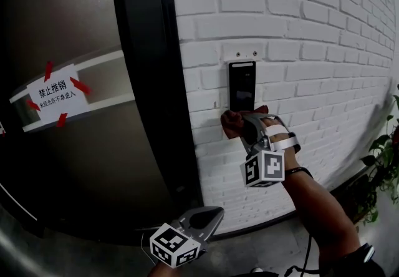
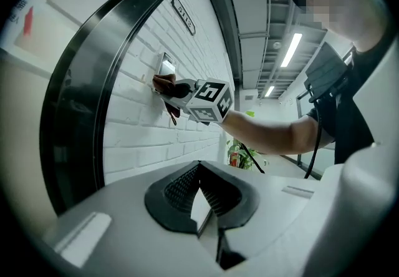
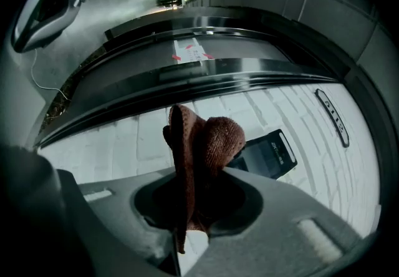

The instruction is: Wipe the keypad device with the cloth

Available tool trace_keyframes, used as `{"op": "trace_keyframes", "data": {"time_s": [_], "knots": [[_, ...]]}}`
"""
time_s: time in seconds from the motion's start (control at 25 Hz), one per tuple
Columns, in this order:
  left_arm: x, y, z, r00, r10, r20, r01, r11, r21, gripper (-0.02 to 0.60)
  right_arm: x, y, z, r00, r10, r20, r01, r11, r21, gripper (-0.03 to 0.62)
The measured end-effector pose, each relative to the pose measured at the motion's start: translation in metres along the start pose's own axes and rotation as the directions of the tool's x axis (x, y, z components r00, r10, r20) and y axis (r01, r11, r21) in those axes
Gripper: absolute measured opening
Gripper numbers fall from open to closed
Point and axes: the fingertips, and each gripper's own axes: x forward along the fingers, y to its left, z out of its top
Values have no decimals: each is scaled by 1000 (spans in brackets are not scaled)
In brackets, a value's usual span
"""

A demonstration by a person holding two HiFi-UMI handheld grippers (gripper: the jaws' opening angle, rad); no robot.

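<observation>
The right gripper has its jaws clamped on a bunched reddish-brown cloth. It holds the wad against the lower edge of the keypad device, which is mounted on the white brick wall just beside the dark door frame. Most of the device's dark face above the cloth is uncovered, so the wipe looks barely begun, with the upper part left to do. No streaks show how much is already cleaned. The left gripper hangs low near the foot of the wall, jaws together and holding nothing.
</observation>
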Motion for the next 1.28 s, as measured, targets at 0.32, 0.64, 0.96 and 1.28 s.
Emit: {"op": "trace_keyframes", "data": {"time_s": [0.32,0.64,0.96,1.28], "knots": [[-18,-4,-15,998,-59,-6,59,997,-40,17,-28,50,-18,981,171,-96,-163,983,80,57],[-20,-16,-44,996,-81,-34,79,995,-52,17,-122,146,-14,892,447,61,-394,705,589,57],[-21,-57,-54,999,18,-32,-21,997,-80,15,-252,183,-25,834,463,300,-459,282,843,57],[-8,-132,-69,982,186,-21,-187,977,-97,17,-358,163,-79,850,352,391,-450,100,888,57]]}}
